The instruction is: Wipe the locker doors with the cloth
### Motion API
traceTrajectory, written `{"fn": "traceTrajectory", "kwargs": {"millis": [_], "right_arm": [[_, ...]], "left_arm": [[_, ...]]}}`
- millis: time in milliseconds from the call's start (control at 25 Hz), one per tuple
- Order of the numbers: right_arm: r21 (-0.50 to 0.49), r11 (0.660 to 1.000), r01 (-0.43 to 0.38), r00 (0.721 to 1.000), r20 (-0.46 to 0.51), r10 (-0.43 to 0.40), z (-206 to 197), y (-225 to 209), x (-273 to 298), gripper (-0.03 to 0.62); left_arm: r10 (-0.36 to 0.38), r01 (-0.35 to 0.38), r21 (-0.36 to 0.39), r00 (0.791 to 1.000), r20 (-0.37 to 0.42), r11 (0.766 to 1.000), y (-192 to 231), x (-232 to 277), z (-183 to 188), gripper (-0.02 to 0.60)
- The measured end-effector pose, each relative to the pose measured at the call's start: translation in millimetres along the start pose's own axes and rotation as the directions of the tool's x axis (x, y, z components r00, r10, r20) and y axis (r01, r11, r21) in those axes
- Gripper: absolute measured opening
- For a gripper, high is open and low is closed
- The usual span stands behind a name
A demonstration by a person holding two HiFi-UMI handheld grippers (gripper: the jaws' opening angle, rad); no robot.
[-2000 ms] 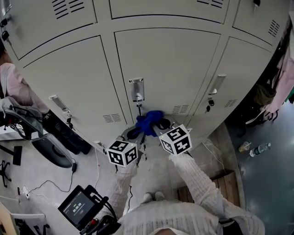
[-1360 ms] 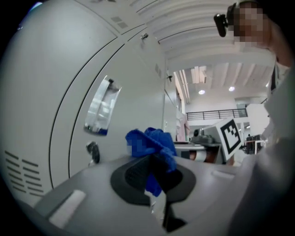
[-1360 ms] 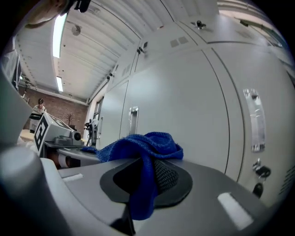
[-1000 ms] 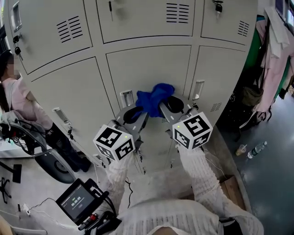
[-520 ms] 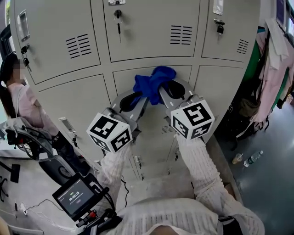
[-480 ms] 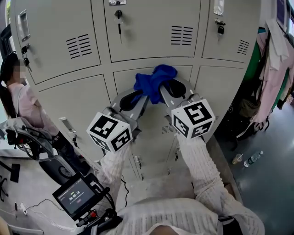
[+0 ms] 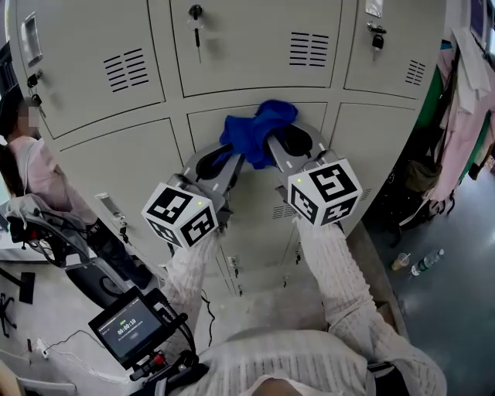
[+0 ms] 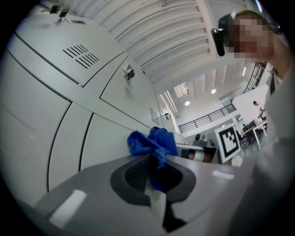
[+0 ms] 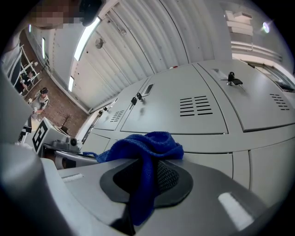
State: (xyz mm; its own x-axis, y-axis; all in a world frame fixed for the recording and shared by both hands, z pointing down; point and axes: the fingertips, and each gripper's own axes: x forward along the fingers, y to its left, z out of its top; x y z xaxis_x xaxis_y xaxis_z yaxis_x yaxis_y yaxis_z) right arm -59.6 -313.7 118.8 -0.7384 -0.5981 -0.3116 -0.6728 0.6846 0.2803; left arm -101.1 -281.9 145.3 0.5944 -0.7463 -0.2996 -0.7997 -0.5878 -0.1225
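A bunched blue cloth (image 7: 254, 129) is held against a grey locker door (image 7: 255, 186) in the middle column, just under the door's top edge. My left gripper (image 7: 230, 155) is shut on the cloth's left end, and my right gripper (image 7: 271, 143) is shut on its right end. In the left gripper view the blue cloth (image 8: 154, 146) bulges out past the closed jaws, with the locker doors (image 8: 55, 83) to the left. The right gripper view shows the cloth (image 9: 145, 161) draped over the jaws, the vented doors (image 9: 193, 108) beyond it.
Upper doors carry vents and keyed locks (image 7: 196, 15). A seated person (image 7: 31, 155) and a chair are at the left. A handheld screen (image 7: 128, 329) lies low on the left. Hanging clothes (image 7: 464, 93) and bottles (image 7: 425, 261) on the floor are at the right.
Both grippers have carried the cloth up the lockers from the lower door's handle to the top edge of the middle door. In the last half second they barely moved.
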Motion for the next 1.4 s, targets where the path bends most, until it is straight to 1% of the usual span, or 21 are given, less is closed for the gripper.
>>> {"fn": "traceTrajectory", "kwargs": {"millis": [160,280,560,1000,1080,1200,1400], "right_arm": [[0.009,1.0,-0.015,1.0,0.007,0.015,-2.8,-0.4,0.6,0.055],[0.009,1.0,-0.025,1.0,-0.007,0.025,-9.2,0.7,-2.0,0.055],[0.023,1.0,-0.01,1.0,-0.017,0.01,-34.5,4.4,-10.7,0.055],[0.064,0.998,0.002,0.997,-0.079,0.003,-91.0,17.1,-30.8,0.054],[0.077,0.997,0.008,0.996,-0.089,-0.001,-103.7,20.4,-35.2,0.055],[0.093,0.996,0.006,0.992,-0.124,0.005,-122.5,25.7,-40.4,0.055],[0.114,0.993,0.016,0.983,-0.185,0.006,-148.5,32.4,-49.5,0.055]], "left_arm": [[-0.01,0.01,-0.003,1.0,-0.012,1.0,-2.3,3.9,-6.3,0.006],[-0.015,0.015,-0.013,1.0,-0.024,1.0,-2.7,4.7,-15.5,0.006],[-0.016,0.013,-0.059,0.998,-0.063,0.998,-4.0,0.0,-51.2,0.006],[-0.022,0.006,-0.133,0.992,-0.123,0.991,-17.3,-13.9,-109.8,0.006],[-0.021,0.004,-0.134,0.992,-0.127,0.991,-20.8,-17.9,-120.1,0.006],[-0.024,0.007,-0.123,0.99,-0.137,0.992,-27.9,-21.0,-126.7,0.006],[-0.036,0.006,-0.168,0.984,-0.177,0.986,-39.3,-26.1,-147.3,0.005]]}}
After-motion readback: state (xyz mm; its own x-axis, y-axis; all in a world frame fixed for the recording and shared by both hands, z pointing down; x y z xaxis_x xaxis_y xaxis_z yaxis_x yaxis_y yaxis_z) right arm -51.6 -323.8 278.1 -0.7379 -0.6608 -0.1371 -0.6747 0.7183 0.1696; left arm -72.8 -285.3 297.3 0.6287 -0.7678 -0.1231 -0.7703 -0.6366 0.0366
